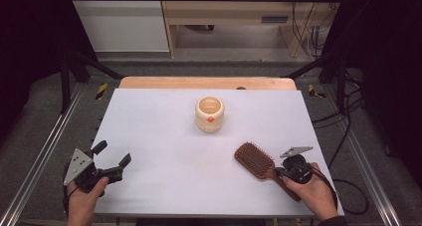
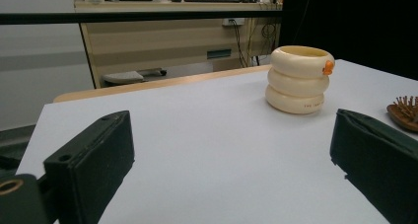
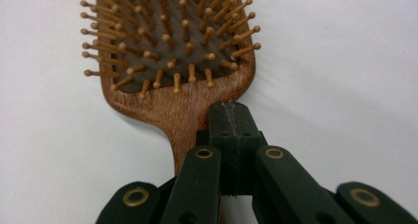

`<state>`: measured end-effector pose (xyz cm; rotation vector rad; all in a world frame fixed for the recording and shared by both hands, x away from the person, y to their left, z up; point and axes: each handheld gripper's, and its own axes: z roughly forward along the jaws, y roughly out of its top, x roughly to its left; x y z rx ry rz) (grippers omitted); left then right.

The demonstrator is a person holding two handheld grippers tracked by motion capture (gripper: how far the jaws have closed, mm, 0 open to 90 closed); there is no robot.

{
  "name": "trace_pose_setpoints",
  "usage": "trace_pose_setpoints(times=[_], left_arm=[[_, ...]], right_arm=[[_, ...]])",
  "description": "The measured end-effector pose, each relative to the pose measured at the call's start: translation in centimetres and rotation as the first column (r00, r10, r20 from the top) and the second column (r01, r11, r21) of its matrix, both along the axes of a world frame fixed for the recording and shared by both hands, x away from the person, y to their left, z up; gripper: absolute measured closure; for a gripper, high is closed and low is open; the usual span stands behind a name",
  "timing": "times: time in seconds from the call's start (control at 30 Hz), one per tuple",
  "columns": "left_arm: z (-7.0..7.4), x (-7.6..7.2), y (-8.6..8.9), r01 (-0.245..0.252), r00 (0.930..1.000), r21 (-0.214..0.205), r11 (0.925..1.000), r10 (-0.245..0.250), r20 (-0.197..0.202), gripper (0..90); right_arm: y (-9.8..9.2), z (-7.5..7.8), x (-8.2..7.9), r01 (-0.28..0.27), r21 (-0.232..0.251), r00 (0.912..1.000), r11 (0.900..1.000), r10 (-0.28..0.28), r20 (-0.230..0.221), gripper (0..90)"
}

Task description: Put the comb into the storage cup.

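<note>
On the near right of the bench [image 1: 164, 136] we see a wooden paddle hairbrush [image 1: 255, 160] lying bristles up, its head pointing far and left, its handle running back toward the near right edge. Our right gripper [image 1: 278, 172] sits over that handle; in the right gripper view its fingers [image 3: 235, 135] are pressed together, flat against each other, their tips lying on the neck of the hairbrush [image 3: 172, 61] just below the bristle pad. Whether they pinch the wood or merely rest on top of it we cannot tell.

Toward the near left corner, our left gripper [image 1: 113, 155] rests low by the bench surface with its fingers [image 2: 93, 160] spread wide and nothing between them. It is well apart from the hairbrush.

Near the middle of the bench, toward the far side, stands a cream ribbed cup [image 1: 209, 114], upright and open at the top, with a small orange knob on its near side. In the left gripper view the cup [image 2: 299, 80] stands beyond the spread fingers, with the edge of the hairbrush just to its right.
</note>
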<state>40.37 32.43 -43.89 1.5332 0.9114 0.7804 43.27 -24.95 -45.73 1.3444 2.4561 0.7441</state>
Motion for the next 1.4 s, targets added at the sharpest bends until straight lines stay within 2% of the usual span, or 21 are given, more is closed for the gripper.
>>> trace_pose_setpoints(times=[0.87,1.0,1.17,1.23,1.4], left_arm=[[0.0,0.0,-0.1,0.005,1.0,0.001,1.0,-0.005,-0.002,3.2],[0.0,0.0,-0.1,0.006,1.0,0.001,1.0,-0.006,-0.002,3.2],[0.0,0.0,-0.1,0.006,1.0,0.002,1.0,-0.006,-0.002,3.2],[0.0,0.0,-0.1,0.007,1.0,0.004,1.0,-0.007,-0.002,3.2],[0.0,0.0,-0.1,0.007,1.0,0.003,1.0,-0.007,-0.003,3.2]], right_arm=[[0.7,0.2,-1.2,-0.001,0.017,0.9997,0.9999,0.001,-0.026,90.0],[0.7,0.5,-1.3,-0.003,0.016,0.9999,0.9999,0.003,-0.015,90.0],[0.7,1.5,-1.8,0.0,0.025,1.0,0.9997,-0.001,0.008,90.0],[0.8,1.8,-2.0,-0.007,0.032,0.9999,0.9995,0.007,0.01,86.3],[1.3,2.3,-2.4,-0.012,0.022,0.9999,0.9997,0.012,0.008,65.6]])
